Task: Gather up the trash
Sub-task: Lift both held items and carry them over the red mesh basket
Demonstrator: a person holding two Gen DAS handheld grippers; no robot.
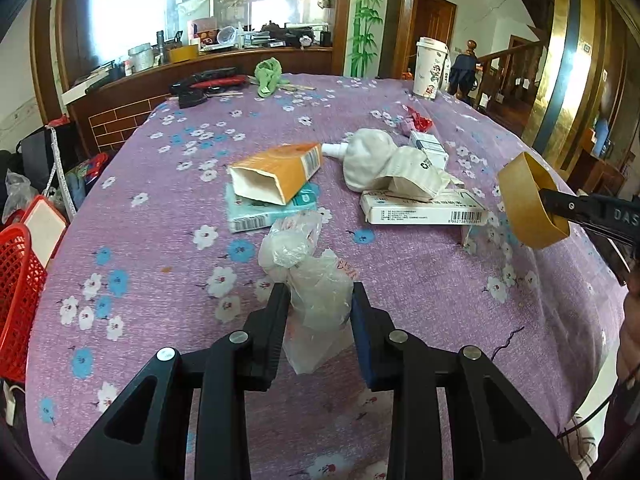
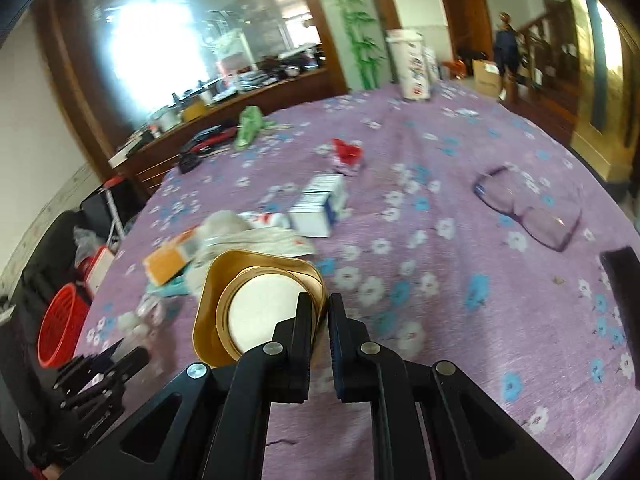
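Note:
My left gripper [image 1: 319,294] is shut on a crumpled clear plastic bag [image 1: 308,276] that rests on the purple flowered tablecloth [image 1: 160,240]. My right gripper [image 2: 319,304] is shut on the rim of a brown paper cup [image 2: 256,304] and holds it above the table; the cup also shows at the right of the left wrist view [image 1: 528,200]. More trash lies mid-table: an open orange carton [image 1: 276,172] on a teal tissue pack [image 1: 260,212], a crumpled white paper bag [image 1: 392,164], a flat white box [image 1: 424,208] and a red wrapper [image 1: 420,120].
A red basket [image 1: 18,300] stands off the table's left edge, also seen in the right wrist view [image 2: 60,324]. A tall paper cup [image 1: 430,68], a green cloth [image 1: 268,74] and black-red tools [image 1: 208,84] lie at the far side. Purple glasses [image 2: 528,208] lie at right.

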